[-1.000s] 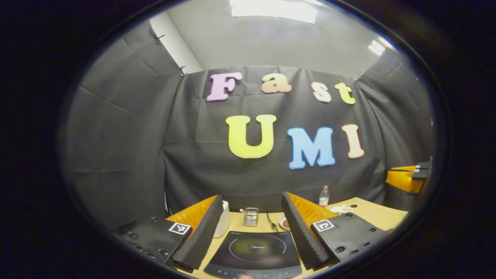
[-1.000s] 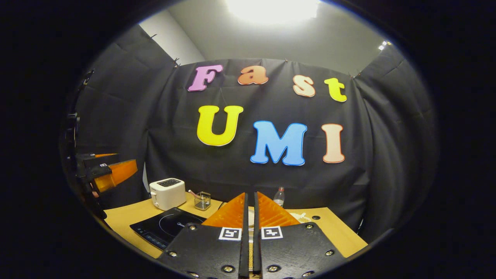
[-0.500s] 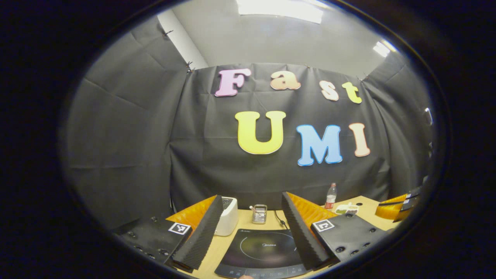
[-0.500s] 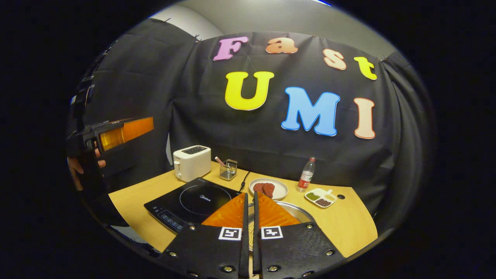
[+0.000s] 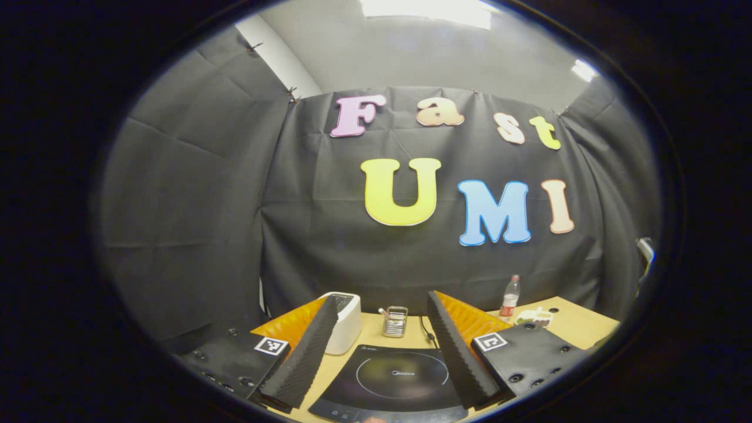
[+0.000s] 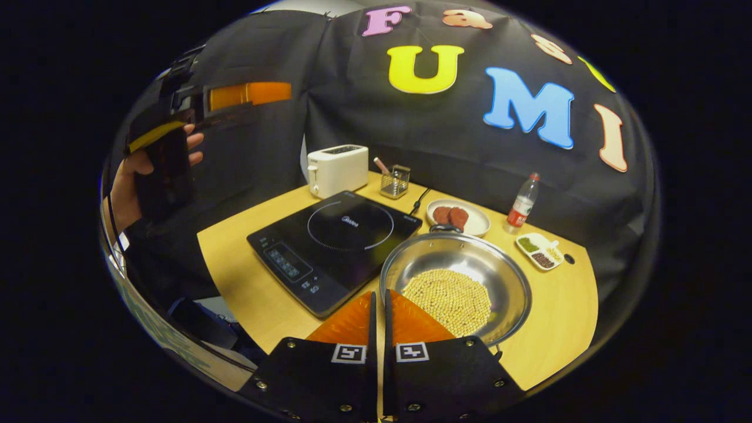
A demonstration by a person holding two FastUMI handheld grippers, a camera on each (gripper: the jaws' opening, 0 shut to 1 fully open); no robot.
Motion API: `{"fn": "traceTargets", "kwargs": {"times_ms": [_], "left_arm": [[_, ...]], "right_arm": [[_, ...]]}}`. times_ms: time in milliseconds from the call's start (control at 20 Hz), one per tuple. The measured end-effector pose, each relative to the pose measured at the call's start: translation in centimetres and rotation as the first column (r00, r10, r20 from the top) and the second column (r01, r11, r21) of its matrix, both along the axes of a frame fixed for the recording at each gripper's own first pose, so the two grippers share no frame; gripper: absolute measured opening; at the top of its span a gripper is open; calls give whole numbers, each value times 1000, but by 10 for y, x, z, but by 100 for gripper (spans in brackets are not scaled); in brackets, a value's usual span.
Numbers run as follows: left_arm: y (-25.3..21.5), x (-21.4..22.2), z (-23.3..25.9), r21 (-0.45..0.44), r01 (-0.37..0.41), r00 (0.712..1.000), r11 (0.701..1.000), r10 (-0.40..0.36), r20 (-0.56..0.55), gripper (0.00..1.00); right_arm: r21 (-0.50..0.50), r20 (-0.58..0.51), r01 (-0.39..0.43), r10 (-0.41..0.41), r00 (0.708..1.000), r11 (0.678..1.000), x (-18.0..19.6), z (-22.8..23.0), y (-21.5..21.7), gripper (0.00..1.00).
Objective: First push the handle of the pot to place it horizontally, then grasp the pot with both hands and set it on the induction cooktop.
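— On the bench [image 6: 247, 282], item one?

— Induction cooktop [image 6: 335, 247], black, flat, my landmark for the rest. Its control strip faces the bench's near-left edge.

— The pot?

— Pot [image 6: 455, 285], steel, wide and shallow, just beside the cooktop's right edge, standing on the bench, not on the glass. A layer of pale beans [image 6: 447, 298] covers its bottom. A dark handle [image 6: 445, 228] shows at its far rim, pointing away from me.

— Your right hand-held gripper?

— Right hand-held gripper [image 6: 379, 305]: orange fingers pressed together, nothing between them, tips above the pot's near rim, hard by the cooktop's near-right corner. Contact with the pot: cannot tell.

— And the left?

— Left hand-held gripper [image 5: 379, 352]: fingers spread wide, empty, raised above the cooktop [image 5: 390, 379], which lies between them in the left gripper view. In the right gripper view it sits high and left of the cooktop [image 6: 247, 97], held in my hand [image 6: 126, 188].

— Other stock?

— Behind the cooktop: white toaster [image 6: 338, 169], small wire basket [image 6: 395, 181]. Behind and right of it: plate [image 6: 464, 218] with two dark patties, capped bottle [image 6: 523, 204], divided dish [image 6: 540, 249] of assorted grains.
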State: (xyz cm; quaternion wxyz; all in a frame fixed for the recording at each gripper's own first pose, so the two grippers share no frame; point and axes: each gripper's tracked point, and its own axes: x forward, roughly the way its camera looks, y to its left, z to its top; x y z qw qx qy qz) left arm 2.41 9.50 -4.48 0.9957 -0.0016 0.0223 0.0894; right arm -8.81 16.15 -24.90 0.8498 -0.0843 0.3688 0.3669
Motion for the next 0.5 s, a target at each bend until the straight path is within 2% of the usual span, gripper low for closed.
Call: {"fn": "traceTargets", "kwargs": {"times_ms": [300, 500], "left_arm": [[-20, 7, -8, 29, -36, 999, 999, 37, -36, 99], [-38, 9, -15, 44, -40, 997, 998, 42, -59, 99]], "right_arm": [[-26, -166, -110, 105, 981, 994, -24, -42, -22, 5], [-69, -249, -108, 88, 965, 992, -27, -76, -48, 4]]}}
